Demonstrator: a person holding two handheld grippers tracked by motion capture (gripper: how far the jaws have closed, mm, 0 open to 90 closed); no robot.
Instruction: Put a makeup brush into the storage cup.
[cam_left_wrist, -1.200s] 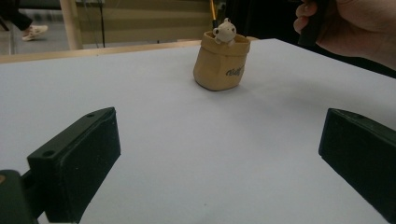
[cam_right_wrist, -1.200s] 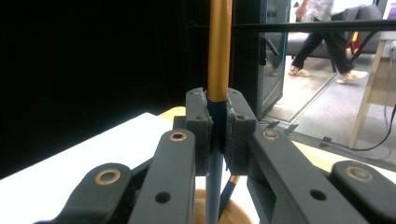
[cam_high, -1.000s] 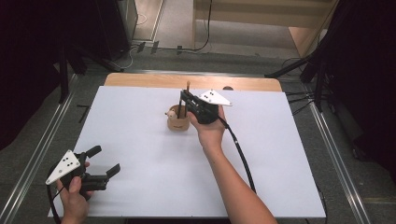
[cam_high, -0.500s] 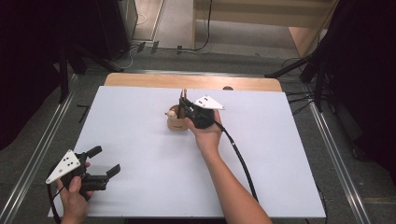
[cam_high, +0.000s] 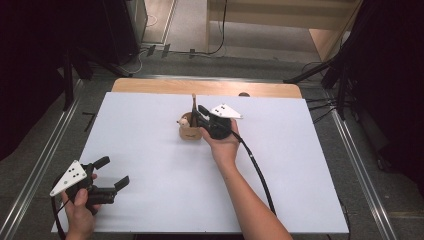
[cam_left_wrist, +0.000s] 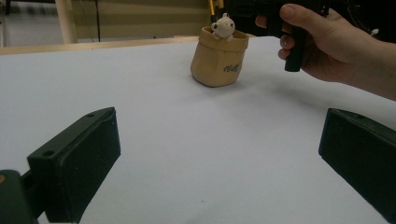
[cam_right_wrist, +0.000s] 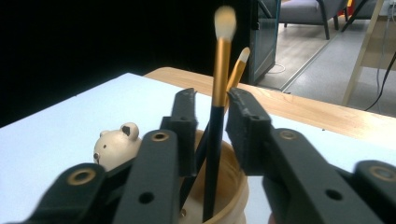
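Note:
A tan holder pot (cam_high: 189, 131) with a small white bear figure (cam_high: 184, 121) on its rim stands mid-table. In the right gripper view a dark-handled brush with a gold ferrule (cam_right_wrist: 217, 116) stands in the pot (cam_right_wrist: 229, 186), and a second brush (cam_right_wrist: 237, 65) leans behind it. My right gripper (cam_high: 198, 116) hovers over the pot. Its jaws have just been opening and now stand a little off the brush handle between them (cam_right_wrist: 212, 100). My left gripper (cam_high: 112, 171) rests open near the front left corner, empty, and faces the pot (cam_left_wrist: 218, 63).
The white table sheet (cam_high: 300, 165) has a wooden strip (cam_high: 150, 86) along its far edge. The right gripper's cable (cam_high: 257, 172) trails back along the forearm. Metal rails run along both sides of the table, and dark stands rise behind it.
The right gripper drifted slightly left over the pot and the brush settled lower into it. Its jaws have parted from the brush handle. The left gripper has not moved.

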